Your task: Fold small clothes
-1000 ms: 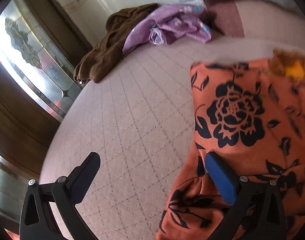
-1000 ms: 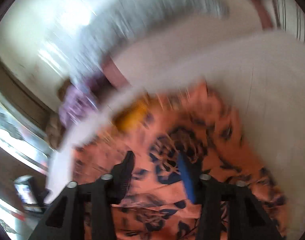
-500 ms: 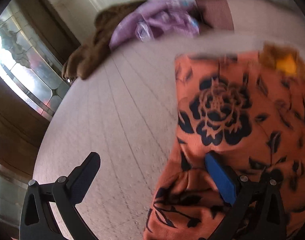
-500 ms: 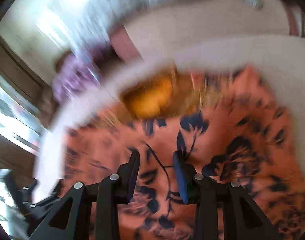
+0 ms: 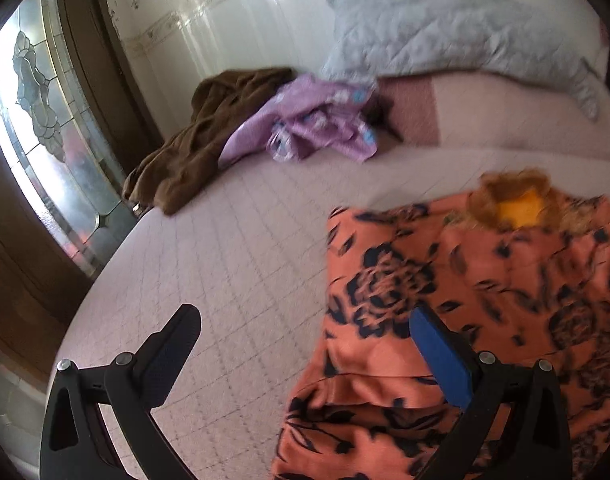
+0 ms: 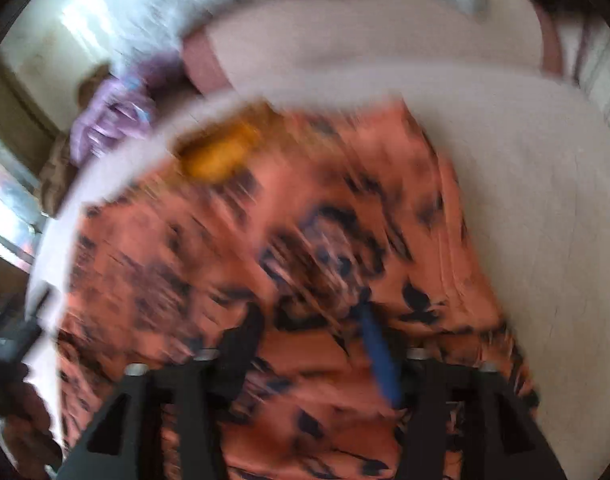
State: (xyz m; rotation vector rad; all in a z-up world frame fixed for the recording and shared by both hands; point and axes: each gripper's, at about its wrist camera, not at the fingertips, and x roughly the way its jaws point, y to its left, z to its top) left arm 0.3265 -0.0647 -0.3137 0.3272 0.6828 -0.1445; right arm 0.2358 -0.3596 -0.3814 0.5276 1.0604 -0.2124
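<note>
A pale pink quilted bed (image 5: pixel 225 264) with stitched diamond lines carries everything here. Lying flat at four o'clock in the left wrist view is an orange garment with black rose print (image 5: pixel 485 300), fuzzy brown collar at its far end. Up at eleven o'clock sits a crumpled brown cloth (image 5: pixel 201 140), touching a rumpled purple patterned garment (image 5: pixel 313 124). At one o'clock, a grey quilted pillow (image 5: pixel 445 28).
</note>
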